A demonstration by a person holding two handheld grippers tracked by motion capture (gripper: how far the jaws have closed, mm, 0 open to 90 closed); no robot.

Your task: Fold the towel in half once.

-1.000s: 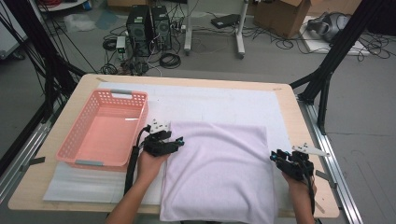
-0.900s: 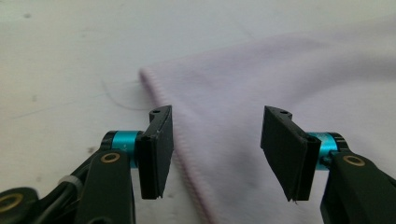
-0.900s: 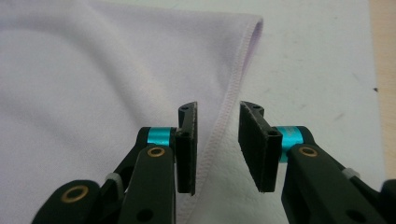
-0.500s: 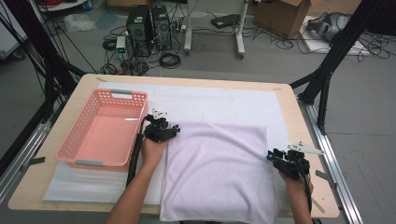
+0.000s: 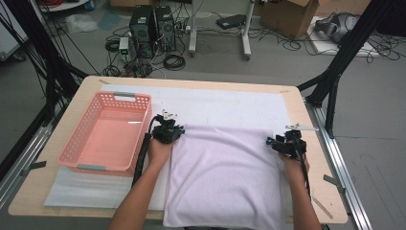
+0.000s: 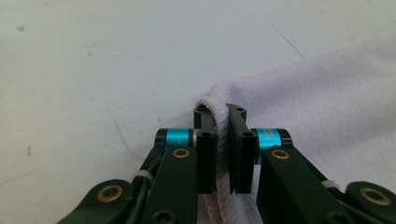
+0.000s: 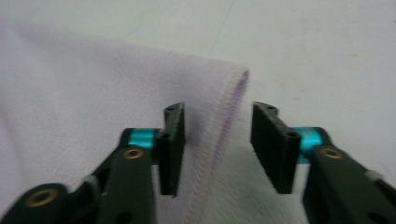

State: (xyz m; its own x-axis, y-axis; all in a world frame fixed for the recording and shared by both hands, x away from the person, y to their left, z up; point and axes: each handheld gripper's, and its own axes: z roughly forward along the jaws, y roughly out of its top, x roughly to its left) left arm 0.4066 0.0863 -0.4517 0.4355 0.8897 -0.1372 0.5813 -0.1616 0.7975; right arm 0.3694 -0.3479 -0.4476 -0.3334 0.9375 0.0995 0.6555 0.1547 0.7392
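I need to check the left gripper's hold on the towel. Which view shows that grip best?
The left gripper view: the left gripper is pinched shut on the towel hem. The high view shows it at the towel's far left corner, jaws hidden. The right gripper view shows the opposite corner.

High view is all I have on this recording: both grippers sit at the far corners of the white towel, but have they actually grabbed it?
Observer: The left gripper has; its jaws are pinched shut on the hem of the towel.
Operator: And the right one?
Observer: The right gripper is open, its jaws straddling the towel's stitched edge with a gap on each side.
Operator: Is that corner flat?
Observer: No, the hem stands up as a ridge between the jaws, near the corner.
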